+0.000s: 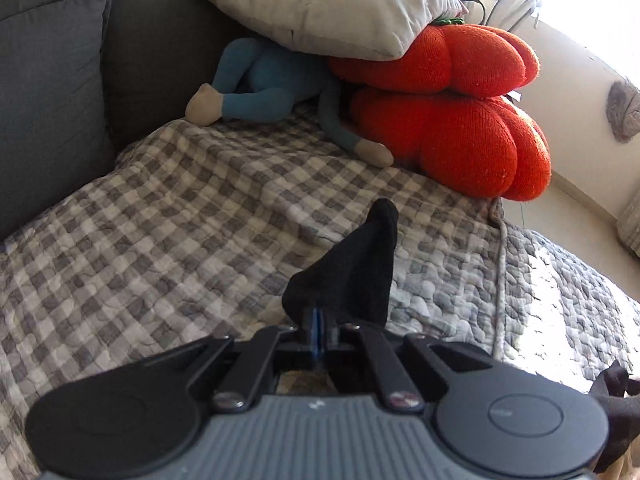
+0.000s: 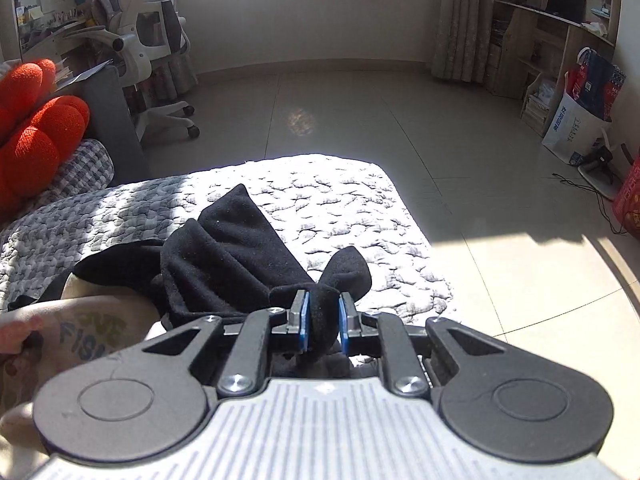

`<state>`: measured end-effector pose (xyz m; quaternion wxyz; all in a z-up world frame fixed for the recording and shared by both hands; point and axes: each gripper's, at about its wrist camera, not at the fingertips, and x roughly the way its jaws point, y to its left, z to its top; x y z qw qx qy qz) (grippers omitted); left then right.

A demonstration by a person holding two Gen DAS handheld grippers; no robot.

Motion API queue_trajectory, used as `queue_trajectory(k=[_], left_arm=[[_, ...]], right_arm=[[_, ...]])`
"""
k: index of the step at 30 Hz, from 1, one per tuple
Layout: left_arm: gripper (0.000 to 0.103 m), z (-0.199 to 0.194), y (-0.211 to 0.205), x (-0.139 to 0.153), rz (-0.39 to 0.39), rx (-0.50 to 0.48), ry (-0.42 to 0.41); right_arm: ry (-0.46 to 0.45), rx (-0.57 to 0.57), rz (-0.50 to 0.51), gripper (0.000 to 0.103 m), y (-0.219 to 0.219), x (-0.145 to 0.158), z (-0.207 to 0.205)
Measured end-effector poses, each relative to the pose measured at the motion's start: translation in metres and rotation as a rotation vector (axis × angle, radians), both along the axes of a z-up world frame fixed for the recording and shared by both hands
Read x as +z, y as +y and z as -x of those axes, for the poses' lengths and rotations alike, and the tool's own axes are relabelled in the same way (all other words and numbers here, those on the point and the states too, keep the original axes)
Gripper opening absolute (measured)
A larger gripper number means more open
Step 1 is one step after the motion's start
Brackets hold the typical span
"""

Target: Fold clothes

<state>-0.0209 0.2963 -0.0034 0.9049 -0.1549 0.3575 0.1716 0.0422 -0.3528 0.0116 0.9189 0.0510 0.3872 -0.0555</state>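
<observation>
My left gripper [image 1: 318,322] is shut on a corner of a black garment [image 1: 352,272], which stands up from the pads over the checked quilt [image 1: 180,216]. In the right wrist view my right gripper [image 2: 323,322] is shut on a thick bunch of the same black cloth [image 2: 236,256], squeezed between the blue pads [image 2: 305,320]. The cloth fans out beyond the fingers and drapes left over the sunlit quilt [image 2: 344,200]. A pale printed garment [image 2: 80,332] lies at the lower left, partly under the gripper body.
Two orange knitted cushions [image 1: 452,100], a blue stuffed doll [image 1: 260,84] and a grey pillow [image 1: 320,8] are piled at the far end of the grey sofa [image 1: 48,60]. Beyond the quilt's edge lies tiled floor [image 2: 360,112], with an office chair [image 2: 152,40], shelves and bags [image 2: 580,108].
</observation>
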Motion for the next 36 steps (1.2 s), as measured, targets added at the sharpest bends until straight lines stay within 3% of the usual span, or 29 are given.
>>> queue_trajectory(k=[6,12,14,18,22,36], left_arm=[[0.002,0.018,0.009,-0.022,0.06,0.033,0.042],[0.004,0.027,0.015,-0.027,0.11,0.057,0.029],[0.01,0.029,0.014,-0.025,0.112,0.056,0.037],[0.042,0.033,0.01,-0.019,0.105,0.038,0.051],[0.053,0.039,0.002,-0.011,0.098,0.012,0.054],[0.068,0.051,-0.062,0.03,0.001,-0.249,-0.011]], right_arm=[[0.043,-0.016,-0.033,0.017,-0.009,-0.018,0.016],[0.042,-0.02,-0.054,0.017,-0.015,-0.017,0.024],[0.042,-0.024,-0.058,0.02,-0.015,-0.015,0.025],[0.036,-0.014,-0.077,0.026,-0.015,-0.009,0.03],[0.023,-0.007,-0.091,0.046,-0.017,-0.001,0.035],[-0.063,0.11,-0.071,0.057,0.015,0.035,0.043]])
